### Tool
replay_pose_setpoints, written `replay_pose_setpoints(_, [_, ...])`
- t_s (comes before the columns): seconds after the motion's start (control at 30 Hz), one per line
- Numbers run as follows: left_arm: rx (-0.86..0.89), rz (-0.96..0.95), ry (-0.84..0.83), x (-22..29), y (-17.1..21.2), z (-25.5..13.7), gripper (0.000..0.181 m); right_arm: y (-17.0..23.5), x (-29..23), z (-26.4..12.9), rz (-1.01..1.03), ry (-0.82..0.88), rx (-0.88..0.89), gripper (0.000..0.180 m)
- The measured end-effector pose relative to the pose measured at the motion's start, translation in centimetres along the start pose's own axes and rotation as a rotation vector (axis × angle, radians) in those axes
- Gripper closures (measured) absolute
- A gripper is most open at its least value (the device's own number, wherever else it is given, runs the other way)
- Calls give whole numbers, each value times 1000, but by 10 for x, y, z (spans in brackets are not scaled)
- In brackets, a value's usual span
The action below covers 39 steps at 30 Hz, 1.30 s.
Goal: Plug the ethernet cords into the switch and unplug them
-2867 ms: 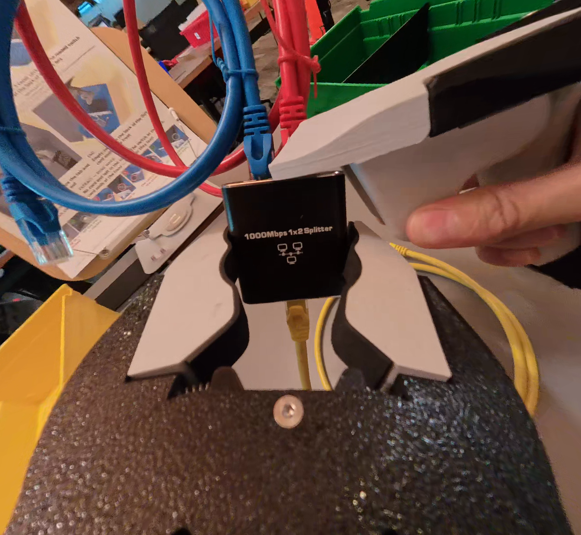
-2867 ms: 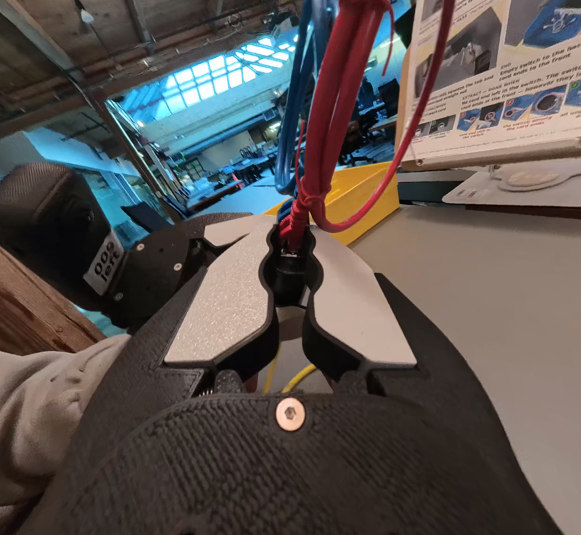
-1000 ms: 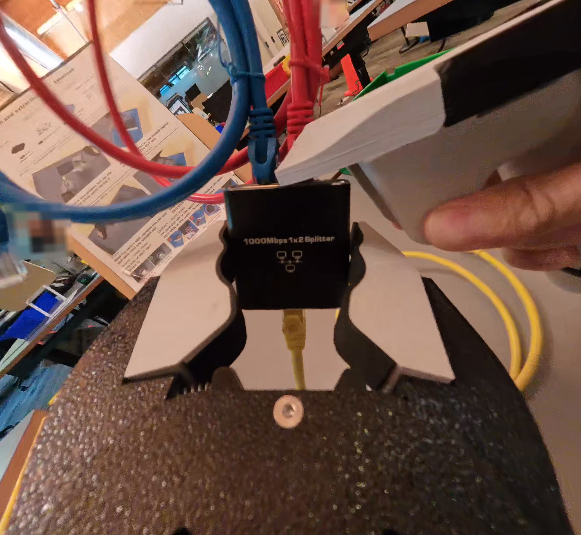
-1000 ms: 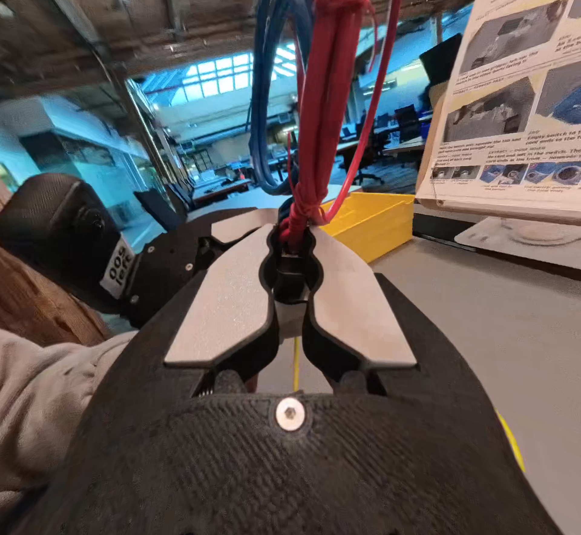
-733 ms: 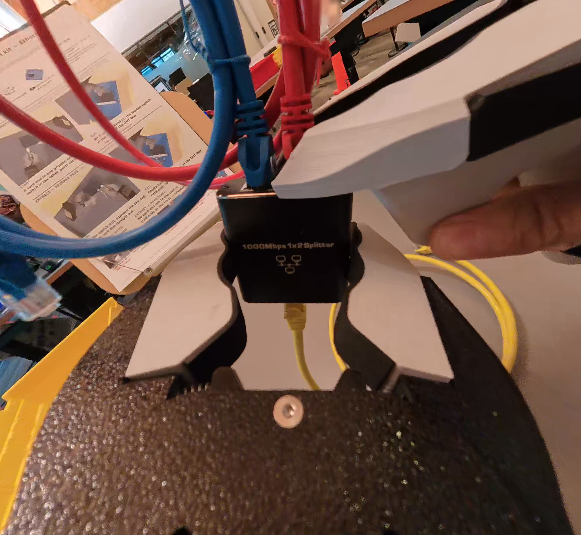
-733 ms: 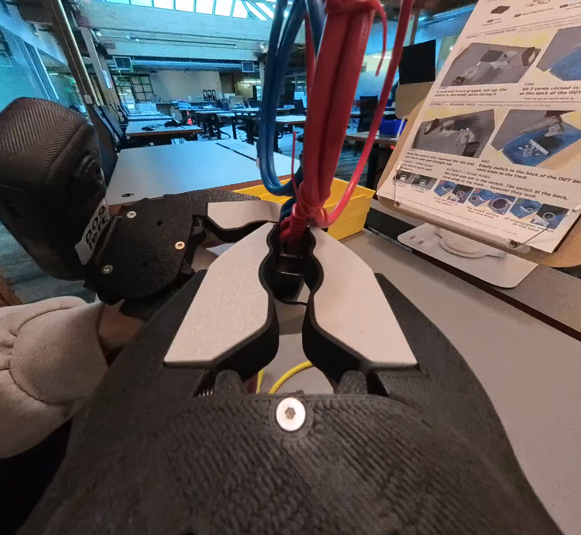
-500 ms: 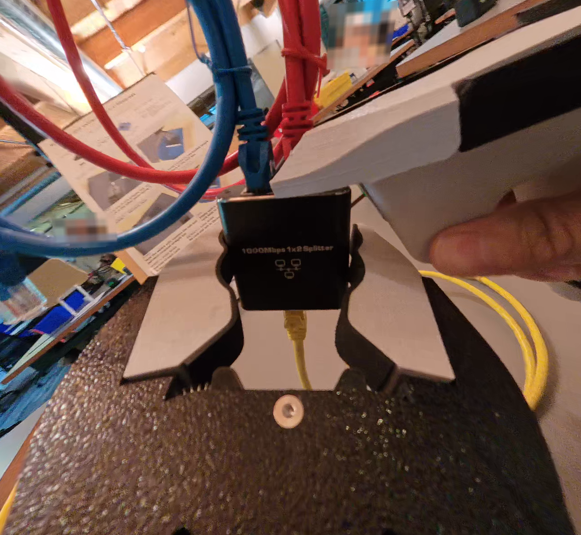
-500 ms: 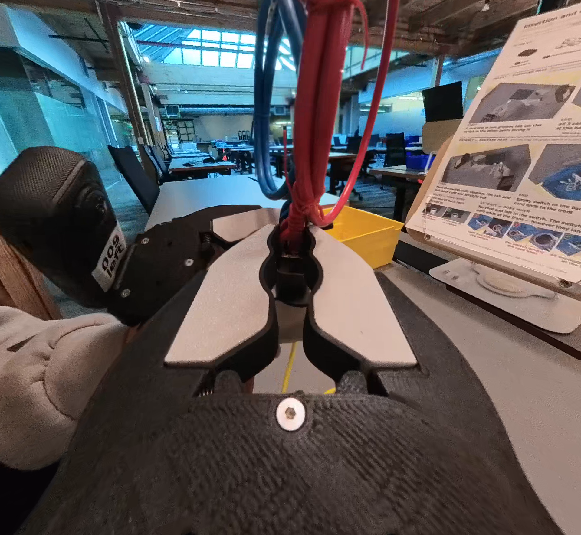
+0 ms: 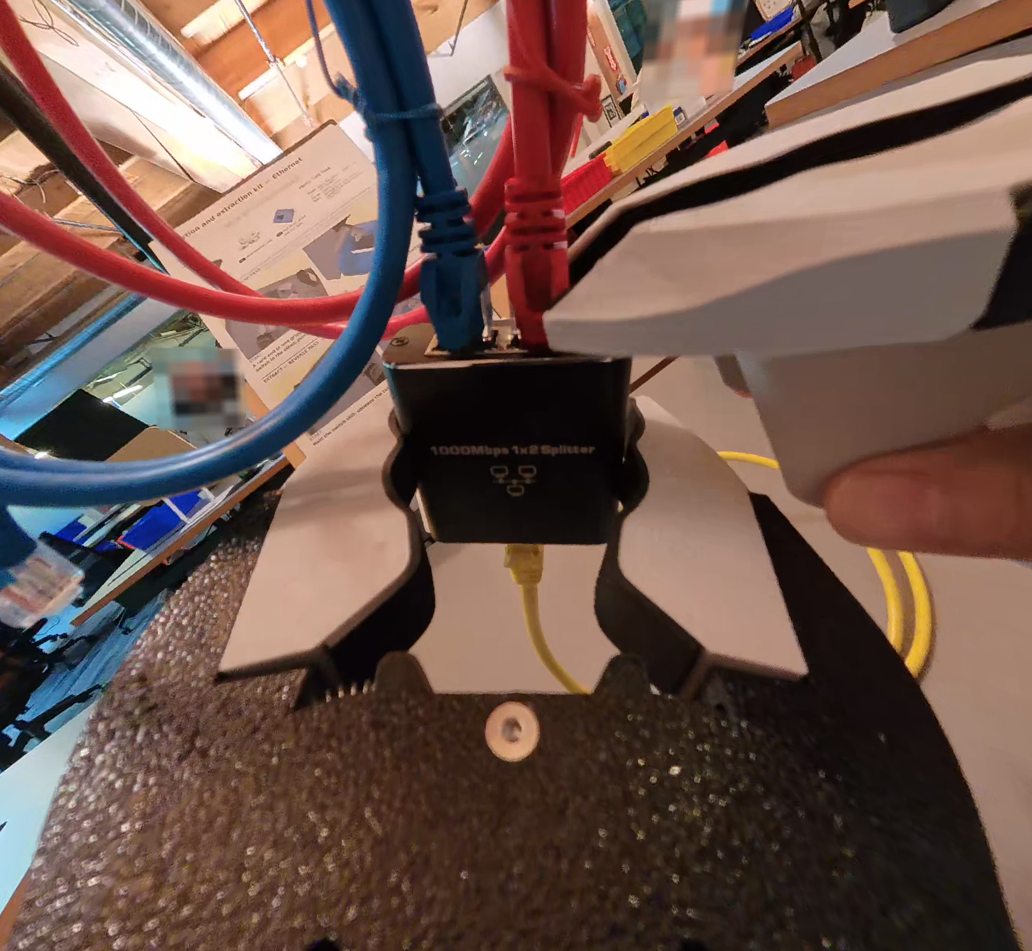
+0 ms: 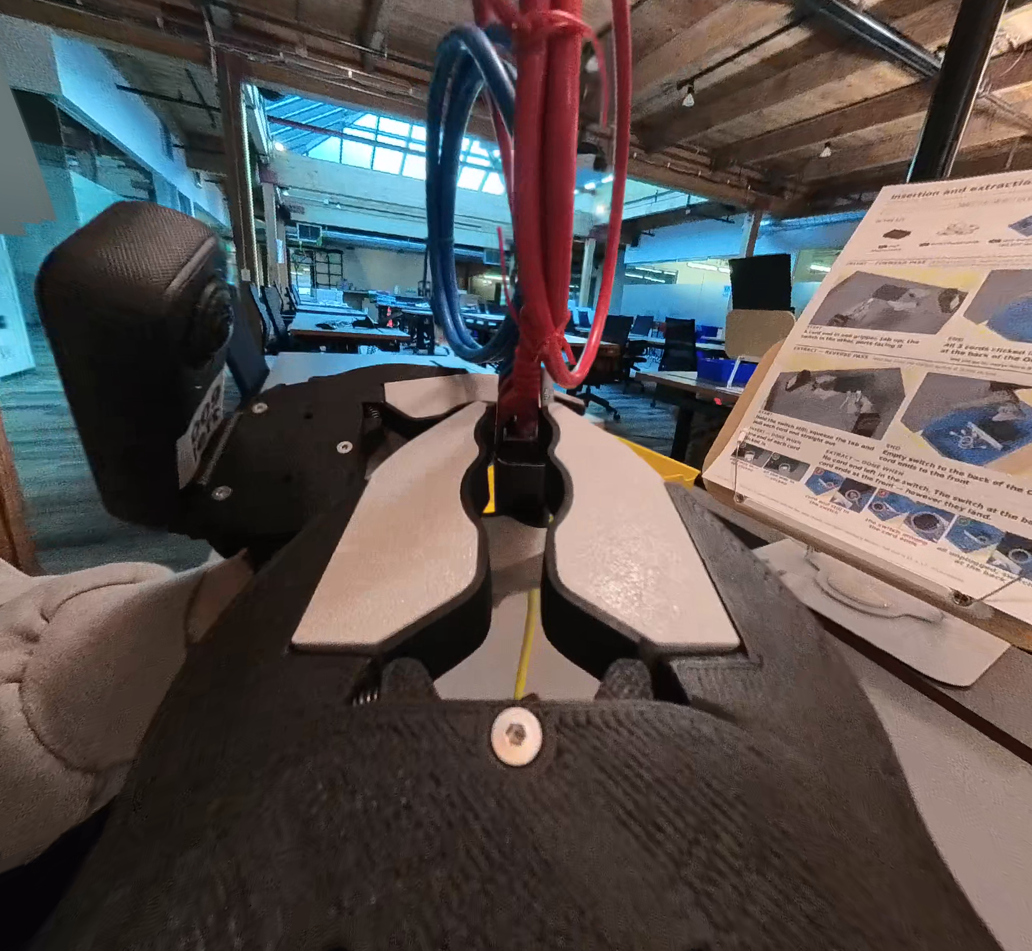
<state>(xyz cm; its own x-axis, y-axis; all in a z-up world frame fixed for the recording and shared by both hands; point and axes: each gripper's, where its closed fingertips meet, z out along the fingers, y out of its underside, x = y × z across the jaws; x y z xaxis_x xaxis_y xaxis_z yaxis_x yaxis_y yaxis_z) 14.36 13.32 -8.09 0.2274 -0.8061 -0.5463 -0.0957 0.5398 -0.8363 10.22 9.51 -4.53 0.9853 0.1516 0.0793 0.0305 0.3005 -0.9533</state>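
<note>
Black switch [image 9: 514, 449] sat clamped between the left tool's [image 9: 514, 469] fingers; above it, blue cord [image 9: 449, 282] and red cord [image 9: 533, 265] were plugged in, the right tool [image 10: 516, 469] pinching the red plug.

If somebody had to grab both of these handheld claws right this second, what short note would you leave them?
Left claw: shut on the small black box-shaped switch, held up off the grey table.
Right claw: closed around the red ethernet cord's plug, right where it enters the switch's top.
Cords: blue ethernet cord sits in the top port beside the red one; thin yellow ethernet cord is plugged into the bottom, its slack looped on the table.
Done: all three cords appear plugged in.
Left: probably unplugging, likely red first; whether its latch tab is pressed cannot be seen.
</note>
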Motion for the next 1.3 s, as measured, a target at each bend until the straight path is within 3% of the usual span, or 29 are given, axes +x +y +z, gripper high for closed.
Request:
replay_pose_setpoints(0.53, [-94, 113, -59, -2, 7, -1, 110, 6, 8, -1, 302, -31, 110, 165])
replay_pose_setpoints(0.9, [-145, 136, -64, 3, 19, -2, 110, 18, 8, 4, 358, -43, 112, 164])
replay_pose_setpoints(1.07, [-157, 85, -44, 7, 29, 0, 110, 28, 11, 6, 291, -6, 42, 165])
replay_pose_setpoints(1.3, [-179, 67, -21, 9, 38, 3, 111, 36, 15, 7, 376, -36, 37, 165])
